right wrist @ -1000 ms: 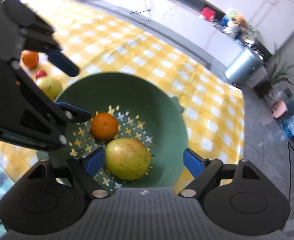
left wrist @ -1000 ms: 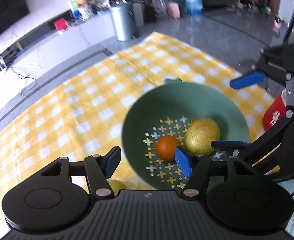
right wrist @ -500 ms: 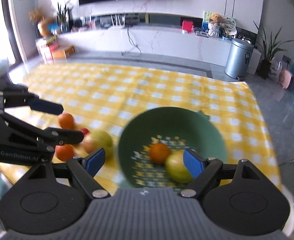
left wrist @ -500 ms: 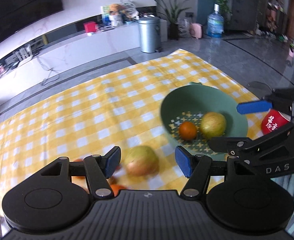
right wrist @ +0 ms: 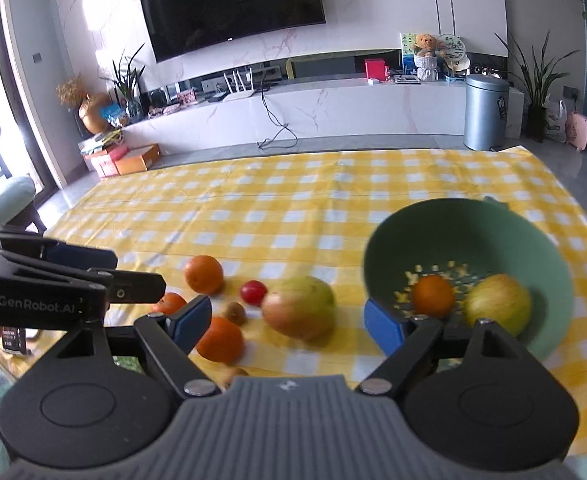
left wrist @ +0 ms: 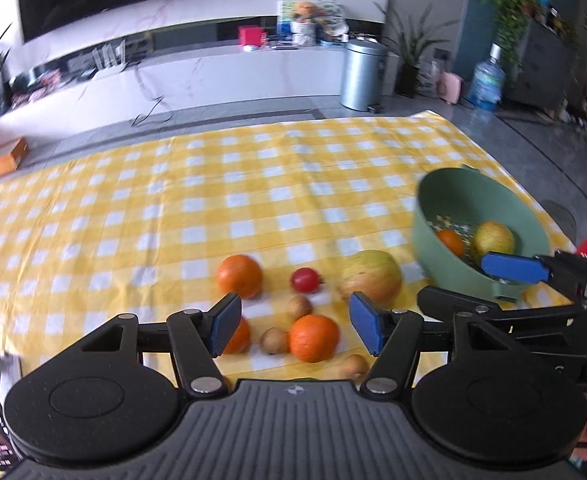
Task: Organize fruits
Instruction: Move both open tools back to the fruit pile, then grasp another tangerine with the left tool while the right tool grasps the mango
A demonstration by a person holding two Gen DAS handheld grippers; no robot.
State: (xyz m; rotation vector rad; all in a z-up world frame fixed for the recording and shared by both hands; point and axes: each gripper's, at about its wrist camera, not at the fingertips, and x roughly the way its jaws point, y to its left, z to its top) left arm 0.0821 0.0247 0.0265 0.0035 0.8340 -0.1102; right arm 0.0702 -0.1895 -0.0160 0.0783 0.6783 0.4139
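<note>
**A:** Fruits first, from the left wrist view: where do they lie?

**B:** Loose on the yellow checked cloth (left wrist: 141,208), straight ahead of the left gripper (left wrist: 293,322). Its blue pads are spread apart with nothing between them. One orange (left wrist: 313,338) sits just beyond the gap, a second orange (left wrist: 240,276) farther off to the left, a small red fruit (left wrist: 304,280) between, and a few small brown fruits such as the one at (left wrist: 275,340). A big yellow-green pear (left wrist: 370,277) lies up and to the right.

**A:** And the green bowl (left wrist: 445,196)?

**B:** Off to the right, well apart from the pile, with an orange and a pear already inside. I judge the nearest orange is the left hand's easy pick: round, pebbled skin, no long axis to line up.

**A:** Now the right wrist view.

**B:** The right gripper (right wrist: 289,322) is also released and empty. The same pear (right wrist: 299,307) lies right ahead, between its pads' lines of reach, blushed reddish at one end, smooth, its long axis running roughly across the view. The bowl (right wrist: 381,248), matte plastic with star-shaped holes in its floor, stands just to the right, so this hand is nearer to it. The left gripper (right wrist: 113,264) shows at the left edge.
</note>
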